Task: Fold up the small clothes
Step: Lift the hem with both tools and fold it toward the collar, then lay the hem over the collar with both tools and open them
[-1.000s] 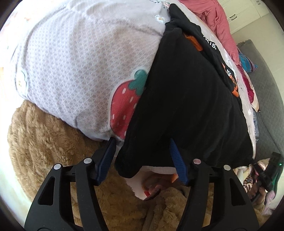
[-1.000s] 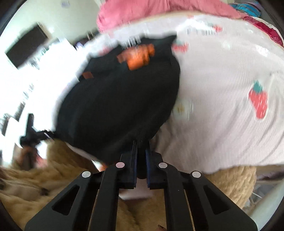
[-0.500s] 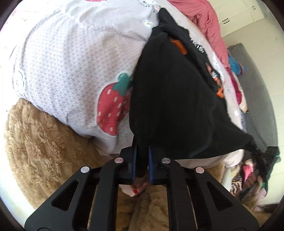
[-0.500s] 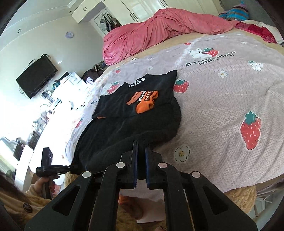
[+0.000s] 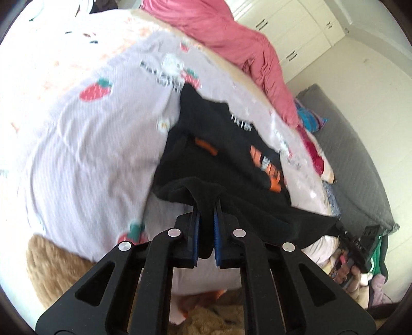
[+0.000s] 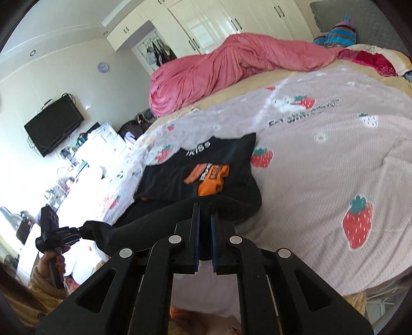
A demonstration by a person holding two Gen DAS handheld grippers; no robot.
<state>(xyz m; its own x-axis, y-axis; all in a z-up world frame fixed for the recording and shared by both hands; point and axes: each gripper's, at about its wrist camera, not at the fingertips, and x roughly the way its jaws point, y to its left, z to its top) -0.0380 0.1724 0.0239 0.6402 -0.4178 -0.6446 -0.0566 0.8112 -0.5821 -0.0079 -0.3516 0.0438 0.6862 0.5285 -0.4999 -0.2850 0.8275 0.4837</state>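
A black garment (image 5: 221,144) (image 6: 206,165) with an orange print and white lettering lies on the strawberry bedspread (image 5: 90,144) (image 6: 322,165). Its near hem is lifted off the bed and stretched between both grippers. My left gripper (image 5: 205,203) is shut on one end of that hem, the cloth pinched between its blue pads. My right gripper (image 6: 205,208) is shut on the other end of the hem. In the right wrist view the left gripper (image 6: 74,229) shows at the far left, held by a hand. In the left wrist view the right gripper (image 5: 345,232) shows at the right.
A pink duvet (image 6: 231,69) (image 5: 231,41) is heaped at the far side of the bed. A grey headboard (image 5: 355,159) and colourful clothes (image 5: 309,118) lie to the right. White wardrobes (image 6: 219,23), a wall television (image 6: 54,123) and a cluttered white desk (image 6: 85,154) stand beyond.
My left gripper closed on the black garment's near edge, then both grippers rose, lifting the hem off the bed. More of the room shows now.
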